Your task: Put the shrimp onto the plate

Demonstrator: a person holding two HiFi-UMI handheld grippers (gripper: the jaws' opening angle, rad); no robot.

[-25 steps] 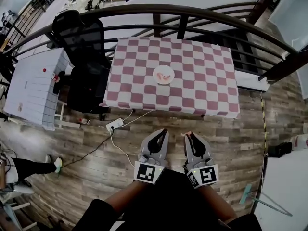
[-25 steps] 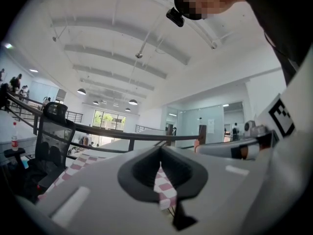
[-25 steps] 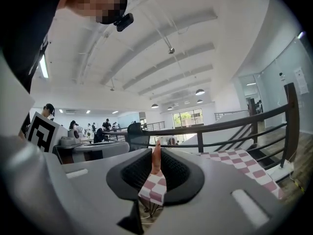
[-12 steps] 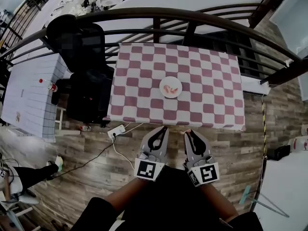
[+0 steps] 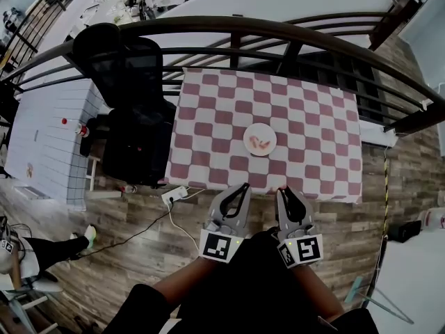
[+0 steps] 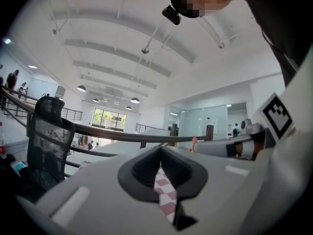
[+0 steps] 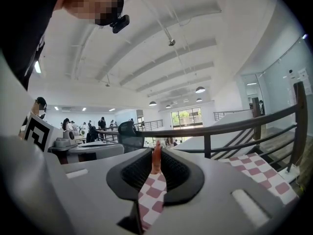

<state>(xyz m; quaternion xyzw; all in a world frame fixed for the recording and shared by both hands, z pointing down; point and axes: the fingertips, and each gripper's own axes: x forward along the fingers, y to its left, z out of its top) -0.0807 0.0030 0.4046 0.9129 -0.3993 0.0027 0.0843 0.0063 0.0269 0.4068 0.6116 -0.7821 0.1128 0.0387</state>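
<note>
A white plate sits near the middle of the table with the pink-and-white checked cloth. Pink shrimp pieces lie on the plate. My right gripper hangs over the cloth's near edge, shut on a small orange-pink shrimp that sticks up between its tips. That shrimp also shows as a pink tip in the left gripper view. My left gripper is level beside it, shut and holding nothing, its tips meeting over the cloth.
A dark curved railing runs behind the table. A black office chair stands at the table's left side, with a white table beyond it. A white power strip and its cable lie on the wooden floor by the near left corner.
The table and plate have come nearer and shifted right in the head view. Both grippers, a floor's width short of the table before, now reach its near edge. Jaws unchanged.
</note>
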